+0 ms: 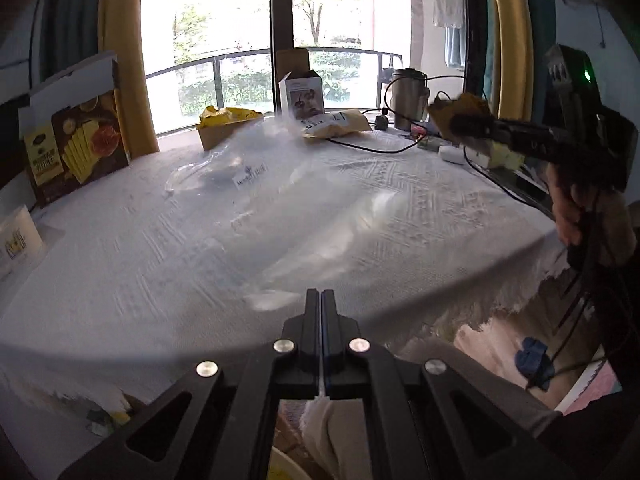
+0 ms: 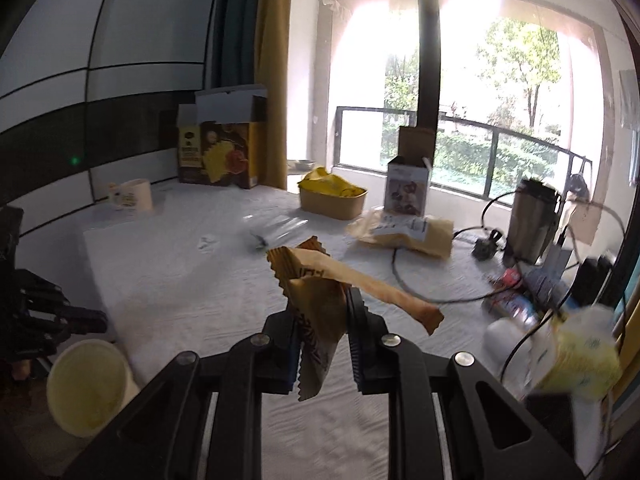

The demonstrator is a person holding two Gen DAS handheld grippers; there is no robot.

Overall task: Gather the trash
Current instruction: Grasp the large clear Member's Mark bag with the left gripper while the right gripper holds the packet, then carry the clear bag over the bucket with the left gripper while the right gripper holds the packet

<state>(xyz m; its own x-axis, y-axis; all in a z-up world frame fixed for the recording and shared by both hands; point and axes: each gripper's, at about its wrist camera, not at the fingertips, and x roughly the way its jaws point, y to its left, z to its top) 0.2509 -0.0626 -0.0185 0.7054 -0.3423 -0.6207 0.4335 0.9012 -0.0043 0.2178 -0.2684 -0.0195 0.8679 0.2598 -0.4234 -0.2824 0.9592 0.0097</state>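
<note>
My right gripper (image 2: 320,308) is shut on a crumpled brown and orange snack wrapper (image 2: 316,292), held above the white tablecloth (image 2: 180,280). In the left wrist view that gripper (image 1: 460,124) and wrapper (image 1: 460,110) hang over the table's right side. My left gripper (image 1: 321,294) is shut at the table's near edge. A clear plastic bag (image 1: 250,172) stretches, blurred, from its tips across the cloth. A cream bin (image 2: 88,388) stands on the floor below the table's corner, near the left gripper (image 2: 96,320).
At the back stand a wafer box (image 2: 220,152), a kraft tub with a yellow bag (image 2: 332,196), a small white box (image 2: 406,190), a padded mailer (image 2: 404,232) and a steel tumbler (image 2: 534,224). Black cables (image 2: 400,276) trail over the right side.
</note>
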